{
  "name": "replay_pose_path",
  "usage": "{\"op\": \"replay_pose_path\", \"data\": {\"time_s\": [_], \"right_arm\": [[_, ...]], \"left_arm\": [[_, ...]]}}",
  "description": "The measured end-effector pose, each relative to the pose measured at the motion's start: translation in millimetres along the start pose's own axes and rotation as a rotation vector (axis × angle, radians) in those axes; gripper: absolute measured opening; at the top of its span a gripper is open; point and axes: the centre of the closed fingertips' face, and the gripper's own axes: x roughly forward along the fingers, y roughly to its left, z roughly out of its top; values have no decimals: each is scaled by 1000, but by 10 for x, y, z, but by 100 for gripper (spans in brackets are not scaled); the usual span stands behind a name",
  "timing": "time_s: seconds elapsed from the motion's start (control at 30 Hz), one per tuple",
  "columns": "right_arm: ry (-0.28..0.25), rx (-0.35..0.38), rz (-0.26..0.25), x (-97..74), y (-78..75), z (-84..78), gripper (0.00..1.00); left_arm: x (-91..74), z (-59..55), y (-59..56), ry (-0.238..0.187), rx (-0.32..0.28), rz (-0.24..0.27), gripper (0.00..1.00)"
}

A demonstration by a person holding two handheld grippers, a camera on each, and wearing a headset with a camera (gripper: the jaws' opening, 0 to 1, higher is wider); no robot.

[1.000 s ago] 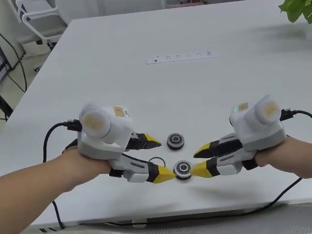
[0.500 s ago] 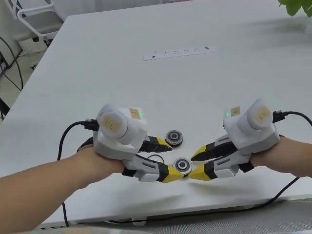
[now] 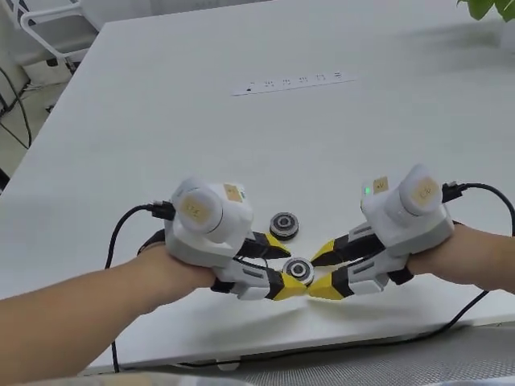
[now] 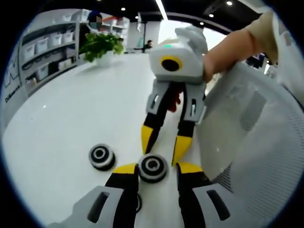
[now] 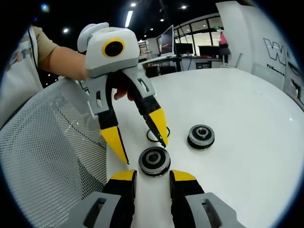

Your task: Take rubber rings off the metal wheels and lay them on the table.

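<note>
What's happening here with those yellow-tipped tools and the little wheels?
A person at a white table holds a claw in each hand. The left claw and the right claw are both open, their tips set around one metal wheel near the table's edge. A second wheel lies beyond, and one loose rubber ring lies on the table beside them.

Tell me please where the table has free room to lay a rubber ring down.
The table is bare between the power strip and the far wheel, and along both sides. It is crowded at the near edge, where the left gripper and right gripper flank the near wheel.
</note>
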Motion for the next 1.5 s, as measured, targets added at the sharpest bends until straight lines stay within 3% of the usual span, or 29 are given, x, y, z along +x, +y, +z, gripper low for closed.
{"op": "replay_pose_path", "data": {"time_s": [0.3, 0.6, 1.17, 1.5], "right_arm": [[-4, 5, -1, 0, 16, 5, 25], [-4, 7, -4, 6, 13, 1, 25], [-13, -10, -8, 45, 23, 42, 27], [-25, -51, -40, 129, 8, 95, 28]], "left_arm": [[38, -8, 20, 5, 6, 5, 24], [49, -18, 4, 13, 86, 25, 19], [50, -21, 48, 15, 90, 59, 14], [48, -19, 49, 5, 80, 72, 14]]}}
